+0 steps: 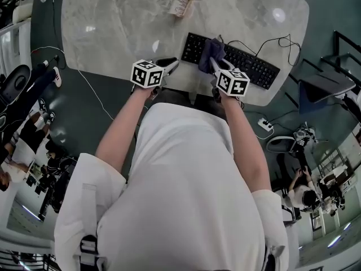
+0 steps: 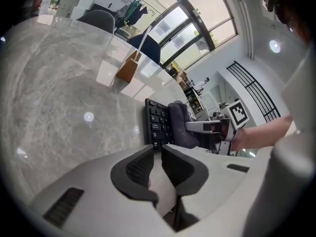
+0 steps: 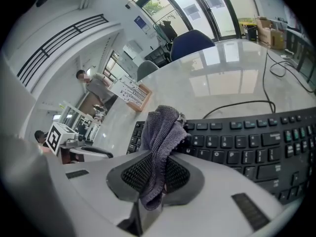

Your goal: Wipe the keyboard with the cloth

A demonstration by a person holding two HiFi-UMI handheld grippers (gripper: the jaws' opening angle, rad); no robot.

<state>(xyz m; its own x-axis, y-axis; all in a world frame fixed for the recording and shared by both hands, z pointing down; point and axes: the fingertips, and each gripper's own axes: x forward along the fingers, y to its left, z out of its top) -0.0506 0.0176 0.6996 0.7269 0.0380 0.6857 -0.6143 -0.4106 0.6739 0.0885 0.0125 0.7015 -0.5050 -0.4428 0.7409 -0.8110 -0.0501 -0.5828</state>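
Observation:
A black keyboard (image 1: 248, 65) lies slantwise near the front right edge of the marble table (image 1: 113, 27). My right gripper (image 1: 216, 65) is shut on a dark grey-purple cloth (image 1: 210, 51), which bunches up over the keyboard's left end. In the right gripper view the cloth (image 3: 164, 130) rises from between the pads (image 3: 136, 174) and drapes onto the keys (image 3: 247, 142). My left gripper (image 1: 171, 65) hovers over the table edge left of the keyboard. Its jaws (image 2: 157, 164) stand together with nothing between them. From the left gripper view, the keyboard (image 2: 155, 122) and cloth (image 2: 180, 127) lie just ahead.
A small printed carton (image 1: 181, 3) stands at the table's far side. The keyboard's cable (image 1: 273, 43) loops toward the right rim. A power strip (image 1: 265, 124) lies on the floor to the right. People and chairs are around the room's edges.

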